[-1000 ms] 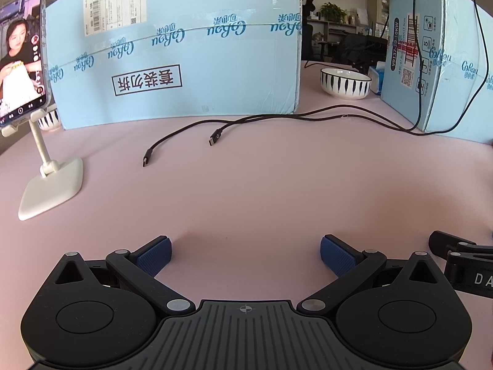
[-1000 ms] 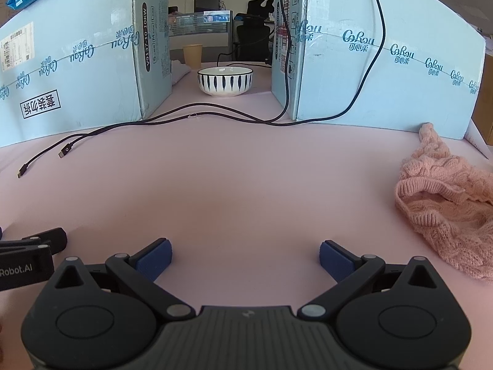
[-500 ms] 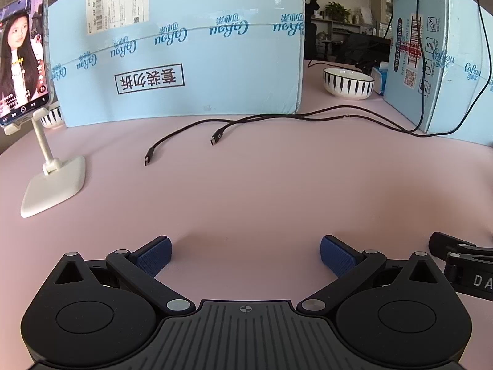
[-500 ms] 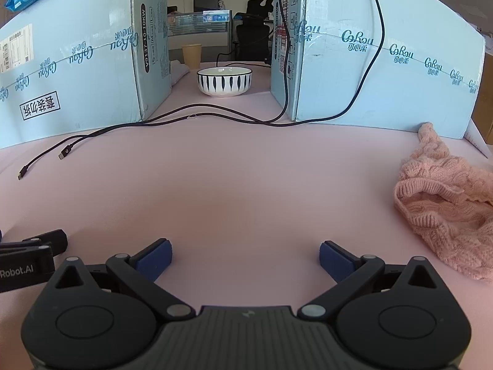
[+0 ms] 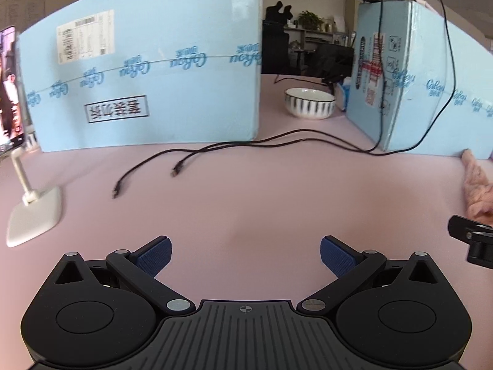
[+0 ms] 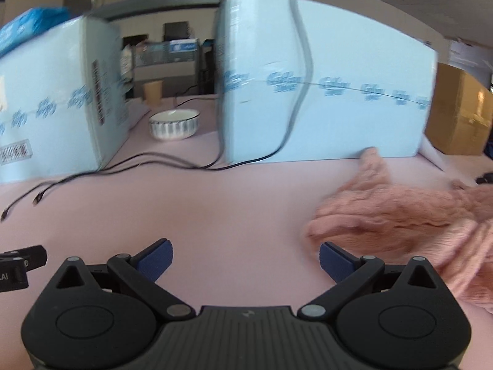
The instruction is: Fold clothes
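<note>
Pink knit: the sweater (image 6: 400,215) is soft, fuzzy and crumpled in a heap. It lies on the surface (image 6: 215,209) at the right side of the right view. One tip of it reaches up to touch the bottom of the right blue box (image 6: 339,92).
Sweater, left view: only a small pink bit (image 5: 477,191) shows at the far right edge.
Right claw: the right claw (image 6: 246,254) is wide apart and holds nothing. Its right blue pad (image 6: 336,262) is just beside the near edge of the sweater. I cannot tell if it touches.
Left claw: the left claw (image 5: 245,254) is also wide apart and holds nothing. Bare pink surface lies between its pads.
Picture: the right view is blurry.
Surface: it is pink and smooth.
Cables: two black cables (image 5: 215,151) lie loose on the surface, with their plug ends near the middle. They run back to the right box.
Boxes: two big light blue boxes stand at the back. The left blue box (image 5: 154,77) has a white label and blue writing.
Bowl: a white bowl (image 5: 309,103) with dark stripes sits in the gap between the boxes.
Cup: a tan paper cup (image 6: 153,92) stands farther back behind the bowl.
Phone: a phone (image 5: 9,92) on a white stand (image 5: 34,212) is at the far left.
Brown box: a brown cardboard box (image 6: 459,114) sits at the far right.
</note>
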`<state>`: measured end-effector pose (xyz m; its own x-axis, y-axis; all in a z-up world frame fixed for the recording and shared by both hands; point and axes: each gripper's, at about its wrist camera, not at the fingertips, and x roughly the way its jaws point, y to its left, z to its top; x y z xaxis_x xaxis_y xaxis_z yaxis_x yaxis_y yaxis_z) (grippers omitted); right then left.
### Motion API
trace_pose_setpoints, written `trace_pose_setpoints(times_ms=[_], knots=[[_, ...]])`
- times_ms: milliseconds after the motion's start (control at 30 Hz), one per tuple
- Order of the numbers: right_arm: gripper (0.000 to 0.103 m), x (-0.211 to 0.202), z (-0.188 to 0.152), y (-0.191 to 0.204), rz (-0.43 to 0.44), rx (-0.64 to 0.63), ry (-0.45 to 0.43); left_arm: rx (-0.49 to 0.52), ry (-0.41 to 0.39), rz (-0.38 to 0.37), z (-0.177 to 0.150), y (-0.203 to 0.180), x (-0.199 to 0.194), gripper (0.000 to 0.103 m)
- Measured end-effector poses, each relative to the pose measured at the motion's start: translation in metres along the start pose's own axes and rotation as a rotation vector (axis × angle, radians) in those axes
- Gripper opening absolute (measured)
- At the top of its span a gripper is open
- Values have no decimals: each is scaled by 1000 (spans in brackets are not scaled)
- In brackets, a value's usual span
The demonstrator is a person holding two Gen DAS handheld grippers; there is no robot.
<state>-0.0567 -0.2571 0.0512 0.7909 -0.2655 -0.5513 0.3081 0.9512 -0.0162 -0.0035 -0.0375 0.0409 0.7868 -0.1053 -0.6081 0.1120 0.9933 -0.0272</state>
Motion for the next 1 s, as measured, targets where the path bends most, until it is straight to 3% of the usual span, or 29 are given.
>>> trace_pose_setpoints(times_ms=[233, 400, 667, 767, 900, 1000], knots=[[103, -27, 10, -62, -106, 80, -62, 86, 16, -86, 11, -34, 2, 103], [103, -52, 15, -108, -207, 116, -112, 138, 93, -194, 17, -64, 13, 103], [103, -81, 12, -166, -288, 114, -98, 139, 239, -369, 23, -107, 27, 103], [103, -86, 6, -195, -256, 230, -33, 151, 321, -439, 25, -125, 35, 103], [103, -88, -11, -242, 4, 517, 93, 146, 397, -518, 29, -152, 45, 103], [103, -83, -23, -264, 100, 676, 131, 151, 460, -555, 28, -177, 56, 103]])
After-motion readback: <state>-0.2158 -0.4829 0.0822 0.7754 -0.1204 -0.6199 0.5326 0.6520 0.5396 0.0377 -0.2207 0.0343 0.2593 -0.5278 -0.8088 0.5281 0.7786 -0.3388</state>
